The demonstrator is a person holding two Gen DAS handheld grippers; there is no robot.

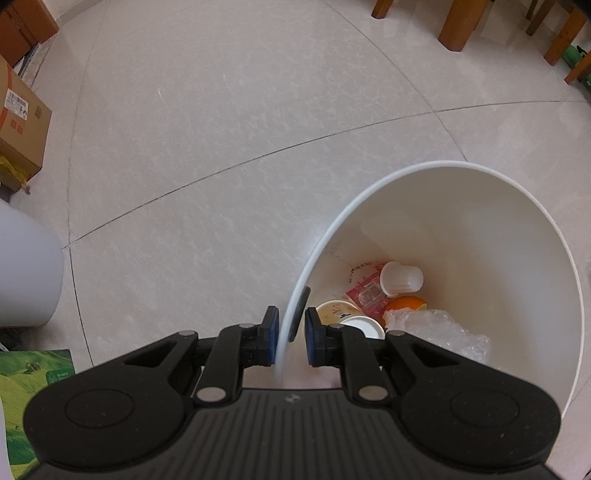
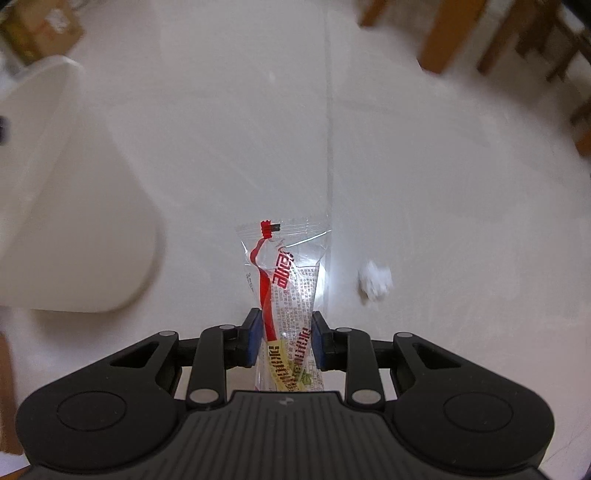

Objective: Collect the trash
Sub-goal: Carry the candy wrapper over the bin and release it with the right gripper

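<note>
A white trash bin (image 1: 443,164) leans toward me in the left wrist view. My left gripper (image 1: 291,339) straddles its near wall, one pad outside and one inside, shut on the rim. Inside lie a small white bottle (image 1: 400,278), a red wrapper (image 1: 365,291), an orange piece (image 1: 406,303), a paper cup (image 1: 340,312) and crumpled clear plastic (image 1: 443,328). My right gripper (image 2: 284,341) is shut on a clear wrapper (image 2: 288,273) with red and yellow print, lifted above the floor. The bin (image 2: 74,221) shows blurred at its left. A crumpled white paper ball (image 2: 375,280) lies on the floor just right of the wrapper.
Pale floor tiles stretch ahead. A cardboard box (image 1: 22,122) stands at the far left, with a white rounded object (image 1: 26,269) and a green printed box (image 1: 29,387) nearer. Wooden furniture legs (image 1: 458,26) stand at the back right.
</note>
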